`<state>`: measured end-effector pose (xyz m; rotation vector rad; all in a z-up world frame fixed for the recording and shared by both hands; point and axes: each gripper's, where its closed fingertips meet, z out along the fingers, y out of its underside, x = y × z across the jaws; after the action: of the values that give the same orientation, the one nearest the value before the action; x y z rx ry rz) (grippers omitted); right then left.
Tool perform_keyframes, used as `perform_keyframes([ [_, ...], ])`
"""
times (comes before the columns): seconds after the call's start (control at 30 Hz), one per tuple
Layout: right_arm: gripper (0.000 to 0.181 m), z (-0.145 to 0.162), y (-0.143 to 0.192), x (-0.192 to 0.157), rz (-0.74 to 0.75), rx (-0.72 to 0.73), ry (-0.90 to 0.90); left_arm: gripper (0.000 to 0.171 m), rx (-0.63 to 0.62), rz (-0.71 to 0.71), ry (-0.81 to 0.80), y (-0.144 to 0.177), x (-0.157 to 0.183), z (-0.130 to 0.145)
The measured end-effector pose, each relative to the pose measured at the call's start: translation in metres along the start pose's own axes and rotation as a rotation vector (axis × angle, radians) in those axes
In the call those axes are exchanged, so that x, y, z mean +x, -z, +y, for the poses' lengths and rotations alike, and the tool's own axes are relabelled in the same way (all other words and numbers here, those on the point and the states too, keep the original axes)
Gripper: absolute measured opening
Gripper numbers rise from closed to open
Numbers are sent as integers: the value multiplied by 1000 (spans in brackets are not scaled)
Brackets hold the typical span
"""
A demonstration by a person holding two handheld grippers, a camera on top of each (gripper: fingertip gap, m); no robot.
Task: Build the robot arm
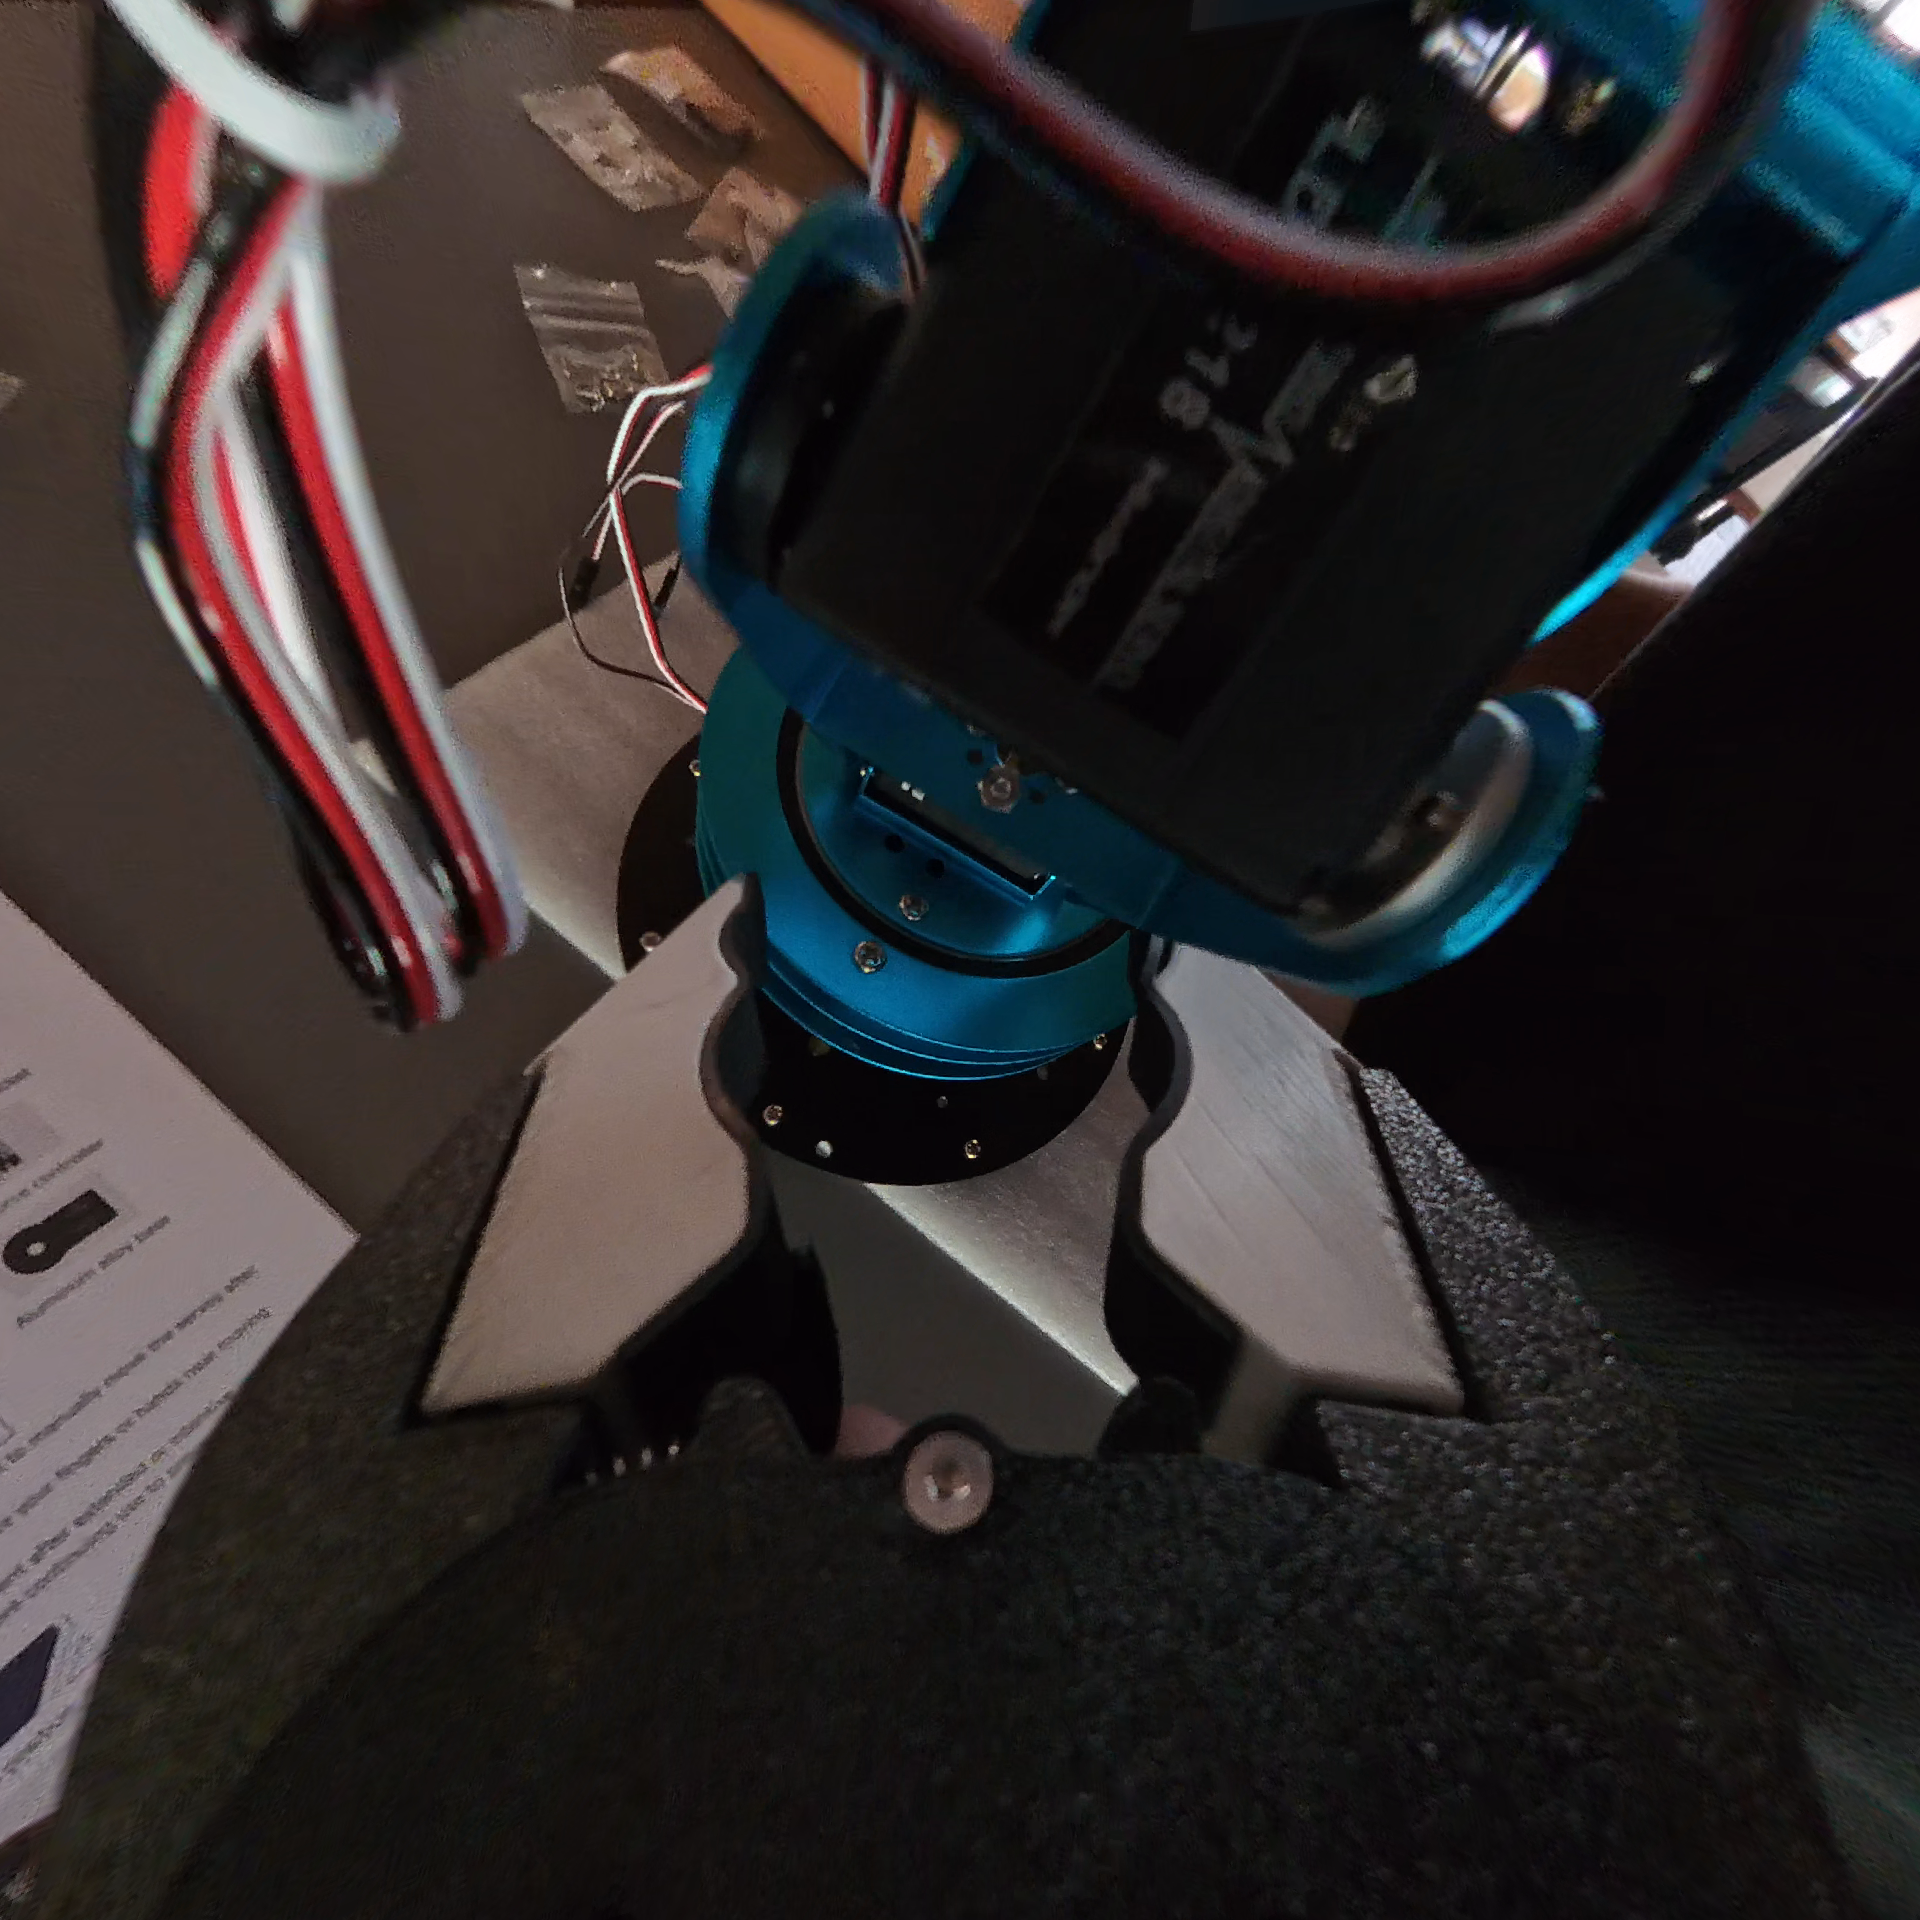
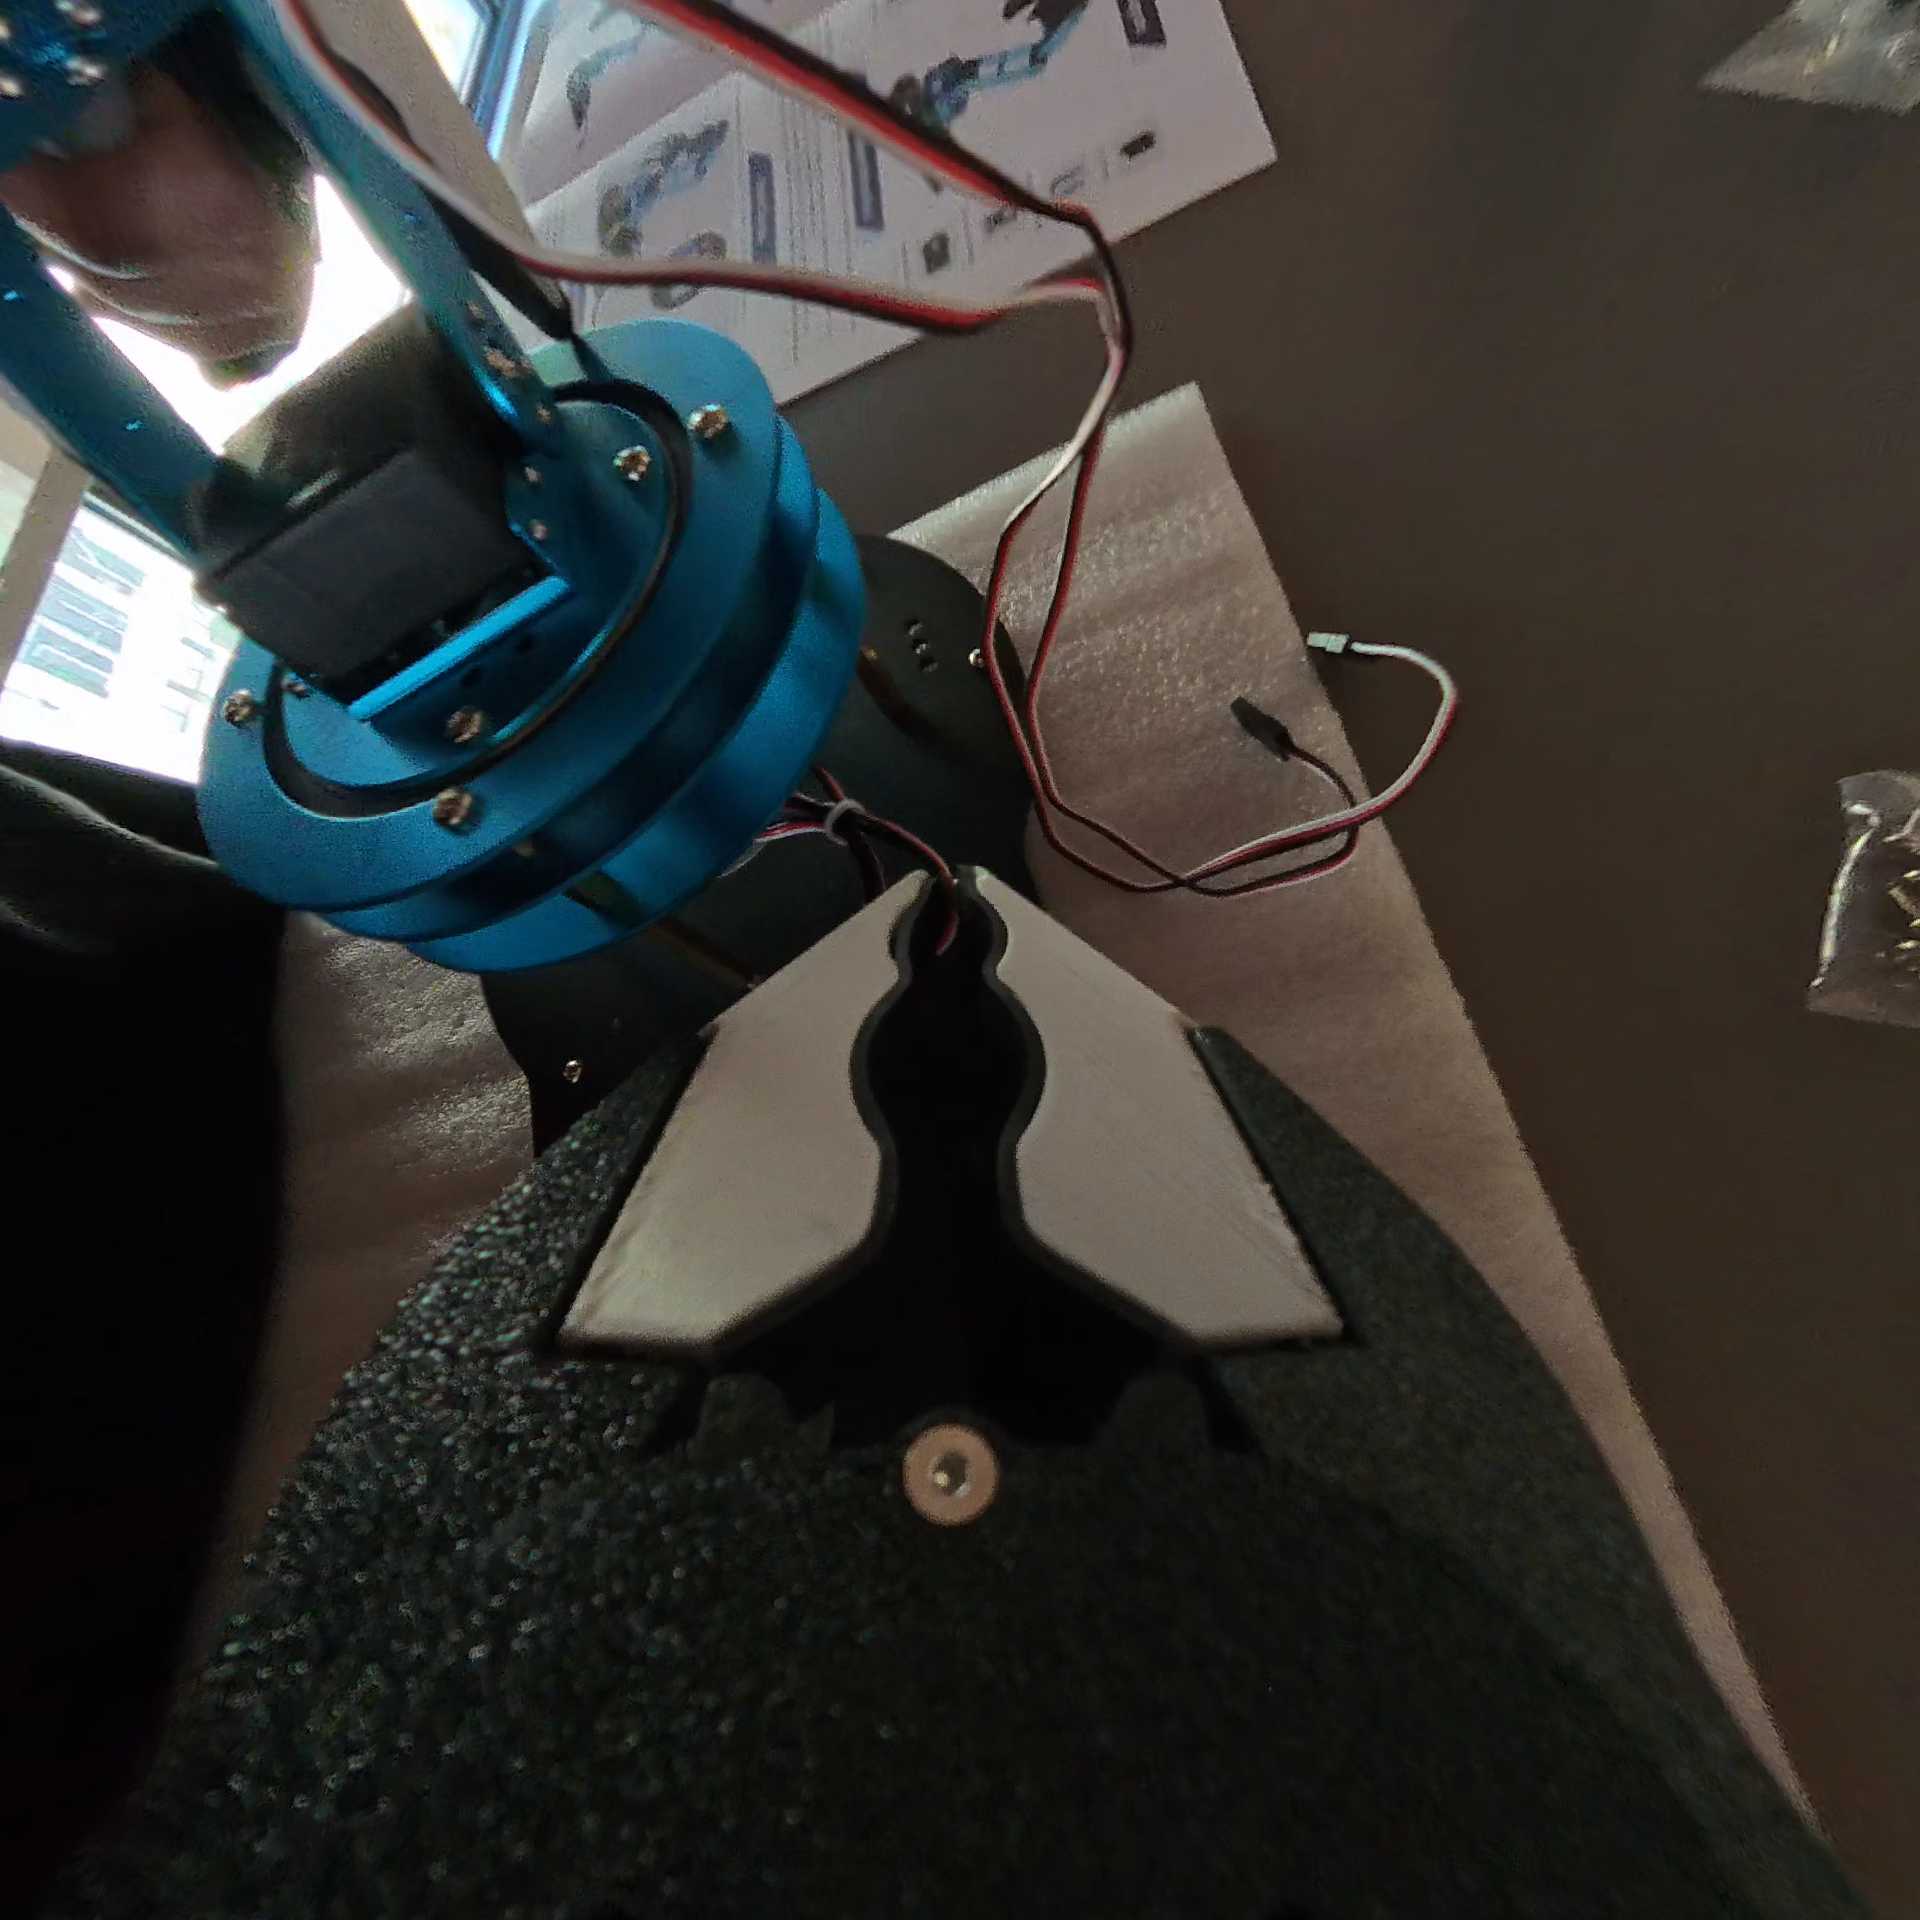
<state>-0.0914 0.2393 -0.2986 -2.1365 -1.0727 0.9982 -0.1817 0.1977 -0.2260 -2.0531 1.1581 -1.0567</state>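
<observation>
A blue metal robot-arm kit stands on a black disc plate [image 1: 914, 1122]. Its round blue base [image 1: 935, 997] sits between my left gripper's [image 1: 951, 935] silver fingers [image 1: 623, 1143], which close on its sides. A black servo [image 1: 1143, 468] in a blue bracket leans over the base. In the right wrist view the same blue base [image 2: 582, 727] is up and to the left. My right gripper [image 2: 948, 883] is nearly closed, and its tips pinch a thin red, white and black wire bundle [image 2: 883, 831] coming from under the base.
The kit rests on a white foam sheet [image 2: 1195, 644] on a dark brown table [image 2: 1558, 416]. A loose servo cable [image 2: 1299, 831] lies on the foam. Printed instruction sheets [image 2: 935, 156] [image 1: 125, 1299] and small bags of screws [image 2: 1881, 883] [image 1: 597, 343] lie around. A thick wire loom [image 1: 343, 675] hangs at left. My hands' fingertips stand some 12 cm from each other. The black disc plate [image 1: 914, 1122] sits 9 cm or so from the ends of my left fingers.
</observation>
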Motion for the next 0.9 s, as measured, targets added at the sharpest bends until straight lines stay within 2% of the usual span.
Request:
perform_keyframes([
  [0.07, 1, 6, -4, 0, -33, -46, -46, 68, -4, -15, 12, 0, 0, 0],
  [0.27, 3, 2, 0, -3, -127, -10, -134, 66, -18, -52, 47, 1, 1, 1],
  [0.57, 5, -15, 18, 2, -156, 160, -186, 64, 20, -150, 17, 0, -1, 3],
  [0.67, 14, -12, 15, -8, -175, 129, -122, 63, 27, -186, 5, -1, -2, 4],
  [0.8, 22, 4, -2, -12, -87, -22, 21, 63, 58, -218, -16, -1, -4, 8],
  [0.9, 22, 4, -6, -15, -62, -38, 91, 62, 95, -217, -30, -3, -5, 11],
])
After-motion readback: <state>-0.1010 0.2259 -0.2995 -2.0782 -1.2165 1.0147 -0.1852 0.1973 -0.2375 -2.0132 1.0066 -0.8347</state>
